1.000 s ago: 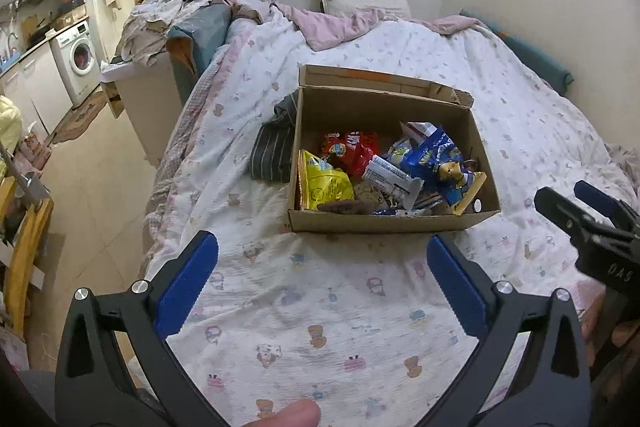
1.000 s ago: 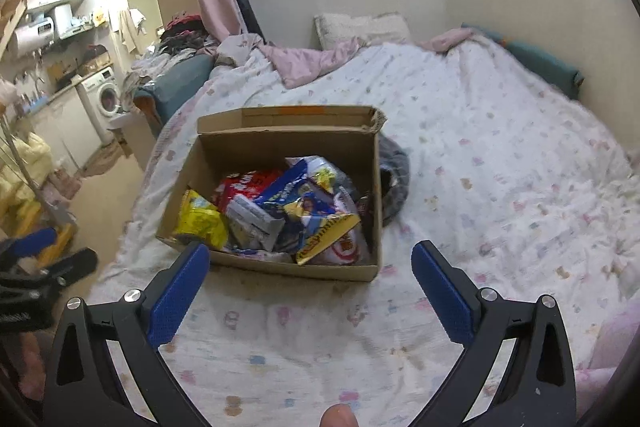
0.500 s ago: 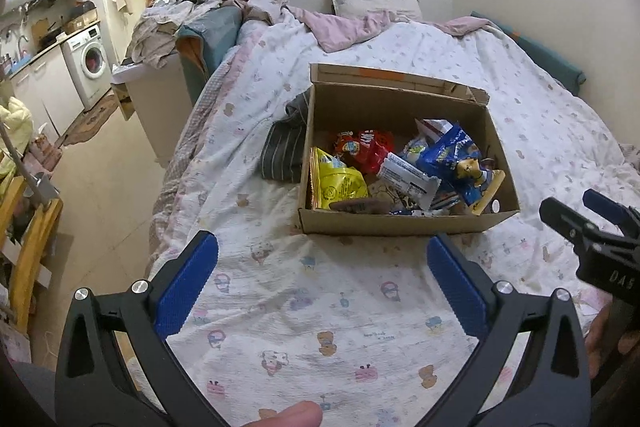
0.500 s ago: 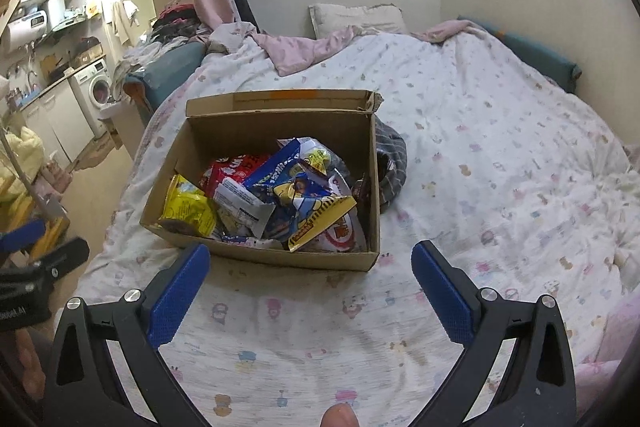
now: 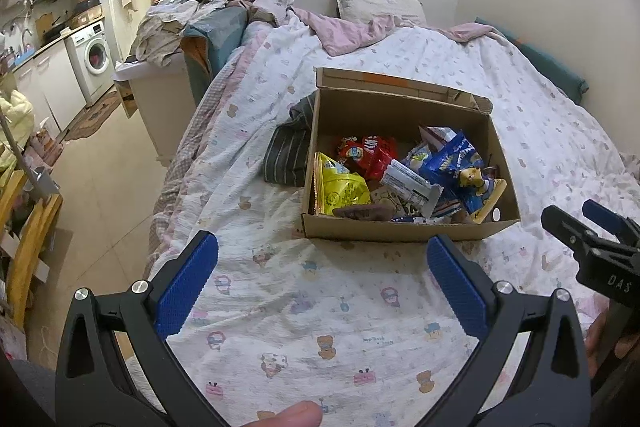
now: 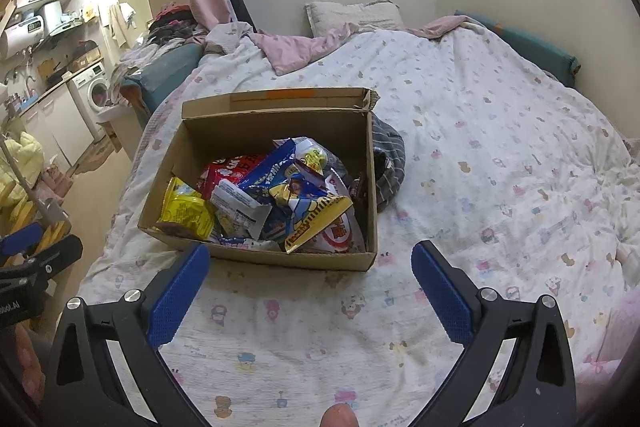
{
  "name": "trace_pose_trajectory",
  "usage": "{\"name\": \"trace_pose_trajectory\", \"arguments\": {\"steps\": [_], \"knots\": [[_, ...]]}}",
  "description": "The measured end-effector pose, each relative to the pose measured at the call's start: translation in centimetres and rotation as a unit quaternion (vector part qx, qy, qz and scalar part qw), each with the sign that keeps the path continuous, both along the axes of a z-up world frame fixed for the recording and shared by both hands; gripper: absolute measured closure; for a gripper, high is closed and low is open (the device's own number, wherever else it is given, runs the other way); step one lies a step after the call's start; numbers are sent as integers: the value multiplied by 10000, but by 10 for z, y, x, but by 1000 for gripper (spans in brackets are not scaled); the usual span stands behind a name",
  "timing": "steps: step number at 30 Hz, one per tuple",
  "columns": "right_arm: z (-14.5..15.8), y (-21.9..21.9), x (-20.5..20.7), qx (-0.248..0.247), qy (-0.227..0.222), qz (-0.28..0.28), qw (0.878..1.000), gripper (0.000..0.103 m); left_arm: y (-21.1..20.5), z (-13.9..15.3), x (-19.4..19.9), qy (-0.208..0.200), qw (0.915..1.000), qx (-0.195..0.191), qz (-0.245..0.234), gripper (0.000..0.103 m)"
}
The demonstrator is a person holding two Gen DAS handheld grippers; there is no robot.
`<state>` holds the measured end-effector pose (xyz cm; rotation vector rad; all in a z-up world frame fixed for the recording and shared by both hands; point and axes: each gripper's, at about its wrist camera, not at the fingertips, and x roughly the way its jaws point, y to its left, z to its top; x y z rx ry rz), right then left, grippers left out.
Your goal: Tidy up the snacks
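An open cardboard box [image 5: 400,229] sits on the bed and shows in the right wrist view too [image 6: 304,259]. It holds several snack packs: a yellow bag [image 5: 340,191], a red bag [image 5: 368,153], a blue bag [image 5: 452,161] and a grey wrapper [image 5: 408,187]. The yellow bag [image 6: 186,209], red bag [image 6: 232,167] and blue bag [image 6: 268,171] also show in the right wrist view. My left gripper [image 5: 320,277] is open and empty, just short of the box. My right gripper [image 6: 310,279] is open and empty, close to the box's near wall.
A dark striped cloth [image 5: 288,151] lies against the box's far side, also seen in the right wrist view [image 6: 388,163]. The patterned bed cover [image 5: 320,307] spreads all round. The floor and a washing machine [image 5: 94,57] lie to the left. A pillow [image 6: 352,17] is at the wall.
Both grippers have moved closer to the box, which now looms larger in both views. Both stay open and empty.
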<state>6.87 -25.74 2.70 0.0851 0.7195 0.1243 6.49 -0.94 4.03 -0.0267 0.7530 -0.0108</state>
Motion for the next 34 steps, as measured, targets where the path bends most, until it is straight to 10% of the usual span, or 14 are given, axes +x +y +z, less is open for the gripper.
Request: {"name": "trace_pose_trajectory", "arguments": {"steps": [34], "knots": [[2,6,-2,-60,-49,78,9999,0,5,2,0,9,10000,-60,11,0]]}}
